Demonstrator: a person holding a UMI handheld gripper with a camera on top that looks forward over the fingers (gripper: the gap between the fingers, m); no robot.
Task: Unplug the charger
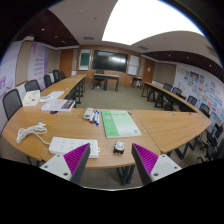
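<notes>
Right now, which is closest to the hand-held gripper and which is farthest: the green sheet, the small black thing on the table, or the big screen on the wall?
From the hand-held gripper:
1. Small black thing, on the table just ahead of the open fingers.
2. Green sheet, farther along the table, past the black thing.
3. Big screen, on the far wall across the room.

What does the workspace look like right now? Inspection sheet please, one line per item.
Surface: wooden conference table, mostly bare on the side beyond the green folder.
Job's things: small dark object just ahead of the tongs, possibly the charger; too small to confirm.
Clutter: green folder, white papers, laptop further back.
Grippers: tongs open, holding nothing, purple pads facing inward, above the table's near edge.
Cables: coiled white cable on the table, off to one side of the tongs.
Surroundings: meeting room, wall screen, office chairs, no person seen.
</notes>
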